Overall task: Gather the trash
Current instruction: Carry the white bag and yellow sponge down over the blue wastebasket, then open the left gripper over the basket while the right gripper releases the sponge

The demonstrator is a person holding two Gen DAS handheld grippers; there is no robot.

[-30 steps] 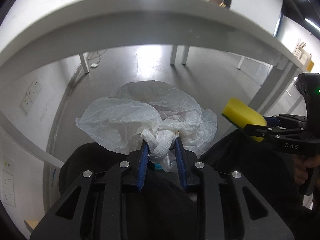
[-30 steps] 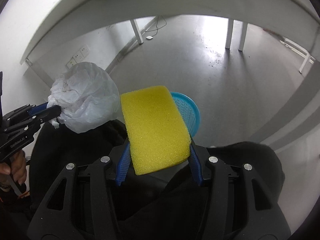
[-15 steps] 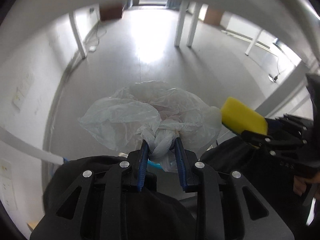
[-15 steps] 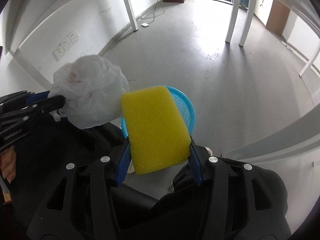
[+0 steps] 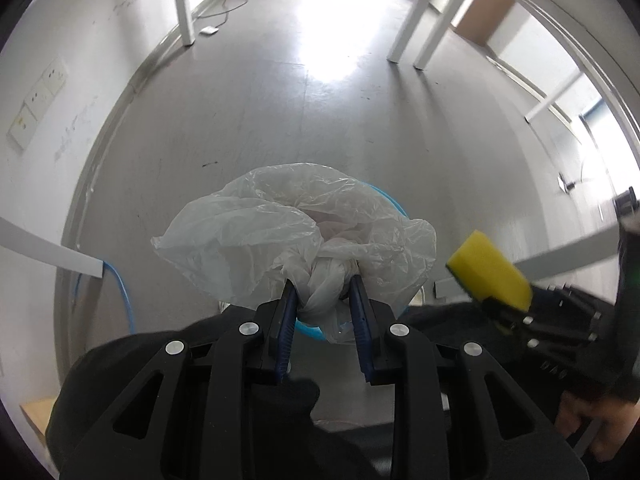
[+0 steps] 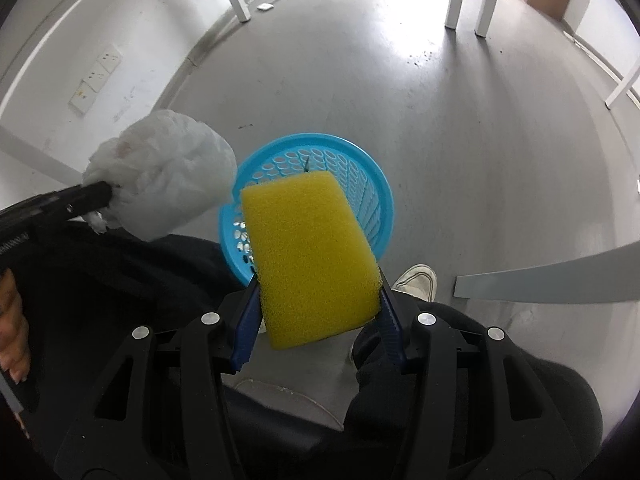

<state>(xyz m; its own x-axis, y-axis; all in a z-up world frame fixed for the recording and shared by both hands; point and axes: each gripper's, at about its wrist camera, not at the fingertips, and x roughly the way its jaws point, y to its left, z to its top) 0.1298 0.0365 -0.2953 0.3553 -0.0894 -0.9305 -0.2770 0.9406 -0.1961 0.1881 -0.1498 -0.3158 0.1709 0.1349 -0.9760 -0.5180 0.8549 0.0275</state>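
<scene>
- The left gripper (image 5: 322, 312) pinches the knotted neck of a crumpled translucent white plastic bag (image 5: 288, 232); the blue jaw pads press against the knot from both sides.
- The right gripper (image 6: 316, 320) clamps a rectangular yellow foam sponge (image 6: 308, 252) across its width; the far end of the sponge projects well beyond the jaws.
- A round blue perforated plastic basket (image 6: 360, 184) stands on the grey floor (image 6: 460, 128), directly below and beyond both grippers. In the left wrist view only slivers of its rim show behind the bag.
- From the right wrist view, the bag hangs over the left edge of the basket rim; the sponge overlaps the near part of the opening.
- Judged step: release of both items into the basket.
- Recommended procedure: centre each item over the opening before the jaws spread. The bag sits near the rim, so a shift to the right appears advisable.
- The bag is light and bulky; it may drift or catch on the rim, so a low release is preferable.
- The sponge is compressed in the grip and may spring sideways on release.
- A white shoe (image 6: 416, 280) stands just right of the basket; the feet should remain clear of the drop.
</scene>
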